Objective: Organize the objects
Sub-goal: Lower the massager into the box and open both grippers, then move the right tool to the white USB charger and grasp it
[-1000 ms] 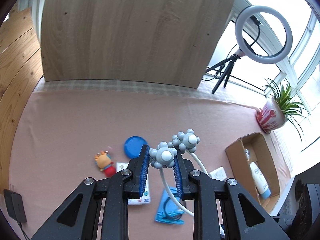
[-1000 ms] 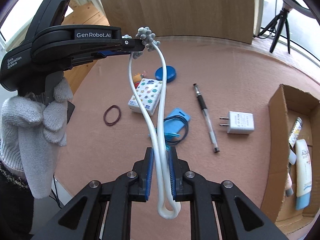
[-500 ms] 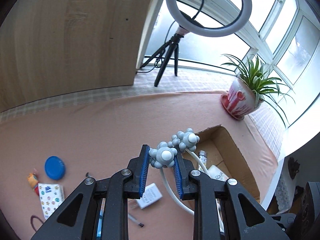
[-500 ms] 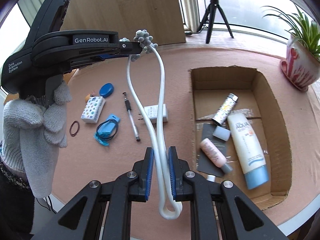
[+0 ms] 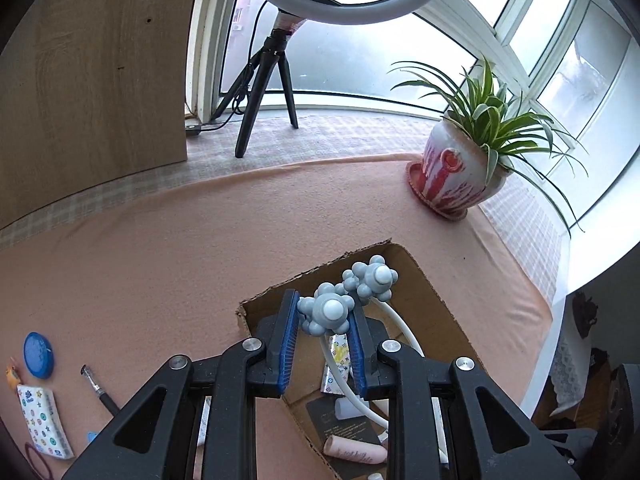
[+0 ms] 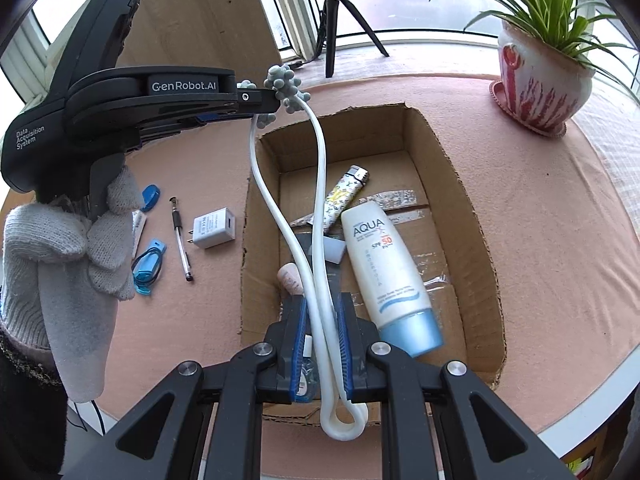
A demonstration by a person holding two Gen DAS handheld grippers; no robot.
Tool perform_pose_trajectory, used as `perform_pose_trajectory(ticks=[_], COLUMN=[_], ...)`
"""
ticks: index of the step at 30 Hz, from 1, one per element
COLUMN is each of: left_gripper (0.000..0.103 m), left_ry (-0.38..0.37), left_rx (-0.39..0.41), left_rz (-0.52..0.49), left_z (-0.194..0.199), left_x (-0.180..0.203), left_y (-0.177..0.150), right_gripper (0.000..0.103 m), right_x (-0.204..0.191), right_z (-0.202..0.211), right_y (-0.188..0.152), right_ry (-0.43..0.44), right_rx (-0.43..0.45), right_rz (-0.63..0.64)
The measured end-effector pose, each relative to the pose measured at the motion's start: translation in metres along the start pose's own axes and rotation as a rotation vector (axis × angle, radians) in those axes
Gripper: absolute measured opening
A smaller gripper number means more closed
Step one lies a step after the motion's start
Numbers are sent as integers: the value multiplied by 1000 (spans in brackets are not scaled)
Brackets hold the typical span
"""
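Observation:
A white bendy massager (image 6: pixel 320 152) with two grey knobbly heads (image 5: pixel 376 276) hangs stretched between both grippers above the open cardboard box (image 6: pixel 452 168). My left gripper (image 5: pixel 324 308) is shut on one grey head; in the right wrist view its tip (image 6: pixel 276 98) hovers over the box's far left corner. Over the box's near edge, my right gripper (image 6: pixel 322 308) is shut on the doubled white band, and the loop sticks out behind its pads. Inside the box lie a sunscreen tube (image 6: pixel 384 256), a patterned lighter (image 6: pixel 344 196) and a pink bottle (image 6: pixel 290 278).
Left of the box on the pink cloth lie a white charger (image 6: pixel 212 228), a pen (image 6: pixel 180 236), a blue reel (image 6: pixel 146 266), a tissue pack (image 5: pixel 44 416) and a blue disc (image 5: pixel 38 355). A potted plant (image 6: pixel 536 80) and a tripod (image 6: pixel 340 28) stand behind. A gloved hand (image 6: pixel 68 248) holds the left gripper.
Both grippers have carried the massager to the right, from above the loose items to above the cardboard box. Their grips have not changed.

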State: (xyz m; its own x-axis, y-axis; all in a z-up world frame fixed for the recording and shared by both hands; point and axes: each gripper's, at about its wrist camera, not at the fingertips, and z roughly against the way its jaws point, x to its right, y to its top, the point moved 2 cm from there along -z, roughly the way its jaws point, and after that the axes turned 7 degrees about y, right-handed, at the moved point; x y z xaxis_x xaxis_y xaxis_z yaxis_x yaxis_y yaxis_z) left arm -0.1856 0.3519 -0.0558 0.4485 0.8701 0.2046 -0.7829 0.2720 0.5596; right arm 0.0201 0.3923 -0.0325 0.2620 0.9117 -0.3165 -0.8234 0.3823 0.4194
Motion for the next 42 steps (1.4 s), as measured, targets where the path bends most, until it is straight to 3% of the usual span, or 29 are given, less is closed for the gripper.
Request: perform_pose_trajectory(ticks=[5, 7, 9, 12, 21, 31, 36, 42], left_gripper=[25, 36, 38, 38, 38, 38, 40, 42], left_ry=[-2, 4, 10, 15, 50, 146, 222, 310], left_rx=[-11, -12, -5, -2, 7, 13, 2, -24], left_rz=[-5, -10, -17, -11, 35, 147, 221, 326], left_z=[-7, -8, -6, -2, 18, 53, 75, 101], left_x=[5, 6, 5, 0, -39, -130, -190, -259], left_y=[0, 0, 0, 0, -6, -28, -55, -104], right_gripper=[14, 15, 22, 30, 30, 31, 32, 41], right_x=[10, 13, 17, 21, 11, -31, -59, -96], right_z=[-1, -1, 0, 3, 2, -12, -23, -43], right_y=[0, 1, 2, 5, 10, 22, 27, 32], right_ry=[-4, 1, -12, -5, 9, 66, 99, 138], right_rx=[-4, 1, 1, 14, 18, 5, -9, -45], right_rz=[-16, -24, -44, -72, -71, 6, 55, 114])
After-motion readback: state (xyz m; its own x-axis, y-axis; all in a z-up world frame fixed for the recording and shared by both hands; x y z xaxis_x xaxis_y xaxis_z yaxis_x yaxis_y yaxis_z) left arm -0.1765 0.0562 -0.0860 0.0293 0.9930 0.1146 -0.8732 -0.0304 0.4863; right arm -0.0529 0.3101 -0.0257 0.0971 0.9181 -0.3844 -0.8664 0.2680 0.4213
